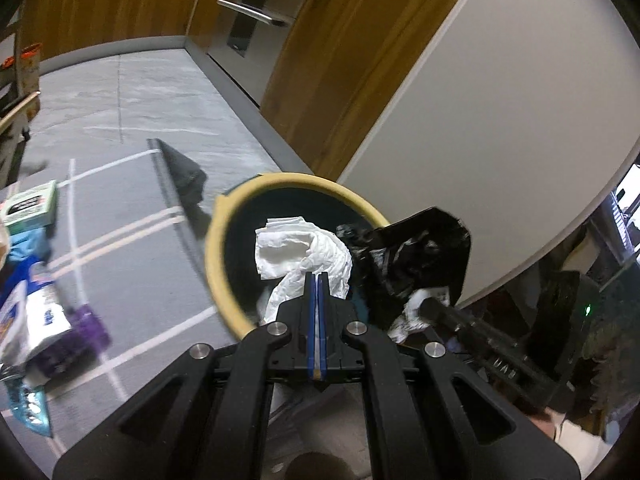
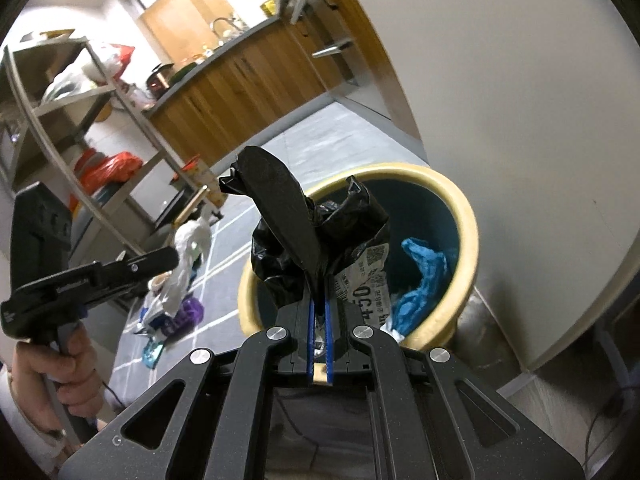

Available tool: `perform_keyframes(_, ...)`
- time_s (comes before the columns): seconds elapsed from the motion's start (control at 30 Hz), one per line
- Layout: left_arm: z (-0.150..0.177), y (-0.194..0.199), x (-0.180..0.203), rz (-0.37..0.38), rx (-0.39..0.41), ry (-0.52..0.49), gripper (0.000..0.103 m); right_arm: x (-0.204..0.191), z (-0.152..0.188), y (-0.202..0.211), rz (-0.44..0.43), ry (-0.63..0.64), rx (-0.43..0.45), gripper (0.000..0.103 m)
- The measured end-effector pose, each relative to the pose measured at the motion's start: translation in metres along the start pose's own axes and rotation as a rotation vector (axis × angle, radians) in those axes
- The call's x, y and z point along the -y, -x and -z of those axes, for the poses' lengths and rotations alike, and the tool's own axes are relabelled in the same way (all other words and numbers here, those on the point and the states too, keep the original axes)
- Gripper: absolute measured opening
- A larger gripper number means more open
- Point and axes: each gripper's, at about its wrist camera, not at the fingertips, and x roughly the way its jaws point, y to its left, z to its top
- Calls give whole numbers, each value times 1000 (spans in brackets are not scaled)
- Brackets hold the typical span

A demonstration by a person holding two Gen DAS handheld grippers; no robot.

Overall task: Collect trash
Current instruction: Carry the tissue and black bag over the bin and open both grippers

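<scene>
While both pieces of trash hang over the trash bin [image 1: 224, 240], neither lies inside it. The crumpled white paper towel [image 1: 304, 252] is clamped between the blue pads of the left tongs [image 1: 317, 280], directly above the bin's dark opening. The black plastic bag [image 2: 320, 232] is clamped in the right tongs [image 2: 319, 292], above the near side of the bin's cream rim. A printed shipping label [image 2: 368, 280] sits against the bag, just beside the right tongs. In the left wrist view the bag [image 1: 416, 252] hangs at the right edge of the bin, touching or nearly touching the paper towel; which cannot be determined.

Inside the bin, a blue crumpled piece [image 2: 424, 276] rests against the inner wall.

The bin stands on the grey floor mat [image 1: 132, 216], just beside a white wall panel [image 1: 500, 128]. Left of the bin, more trash lies on the mat: a purple wrapper [image 1: 76, 336], a white and blue bag [image 1: 24, 308] and a green box [image 1: 32, 204].

Beyond the bin stand wooden cabinets [image 2: 240, 96] and, to the left, a metal shelf rack [image 2: 80, 100].
</scene>
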Motion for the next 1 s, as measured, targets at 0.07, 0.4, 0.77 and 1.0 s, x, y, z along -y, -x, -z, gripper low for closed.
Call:
perform_keyframes(0.07,-3,-10,6,5,-8,-3,0,4,1,-2,5,-12,-6,5)
perform_keyframes(0.4,-6,-65,18,4,-55,15,0,21,4,-21,48,-43,-59,5)
perform_keyframes(0.77,6,-102,4,-23,-133,38,0,26,3,-25,70,-46,-77,33)
perform_keyframes(1.0,6,-87,0,-44,-119,35,21,26,4,-22,68,-50,-65,43)
